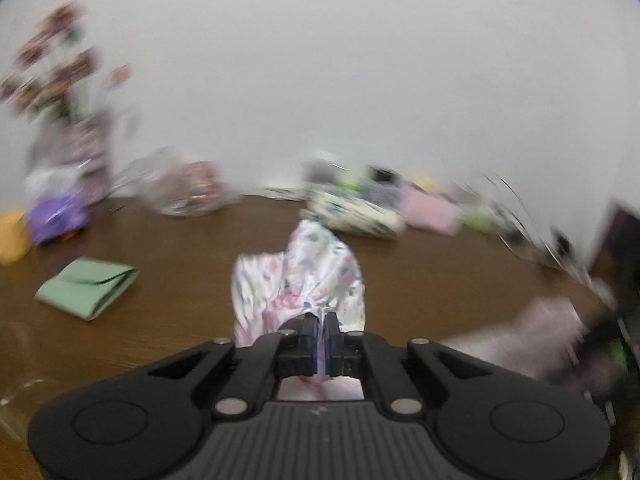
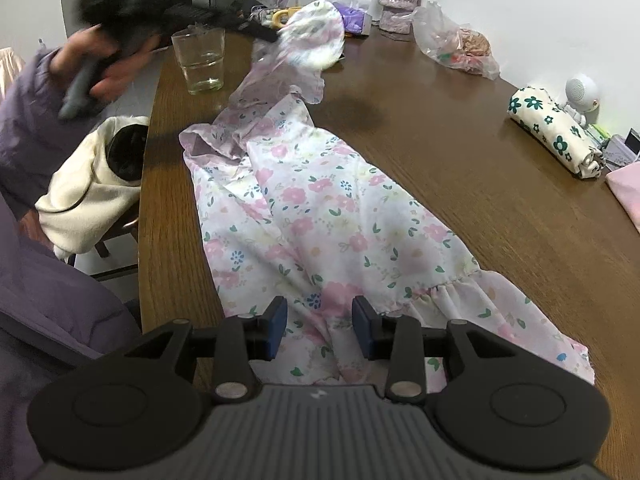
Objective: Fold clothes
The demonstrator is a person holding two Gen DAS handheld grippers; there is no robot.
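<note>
Our left gripper (image 1: 320,322) pinches one end of the floral garment (image 2: 320,208), its jaws pressed together on a bunched fold lifted clear of the brown tabletop (image 2: 460,168). Our right gripper (image 2: 320,320) hangs over the opposite, ruffled end with jaws spread and the cloth lying between them, unpinched. The garment stretches lengthwise down the tabletop between the two. A drinking glass (image 2: 200,62) stands near the lifted end; a folded green cloth (image 1: 86,288) lies well apart.
</note>
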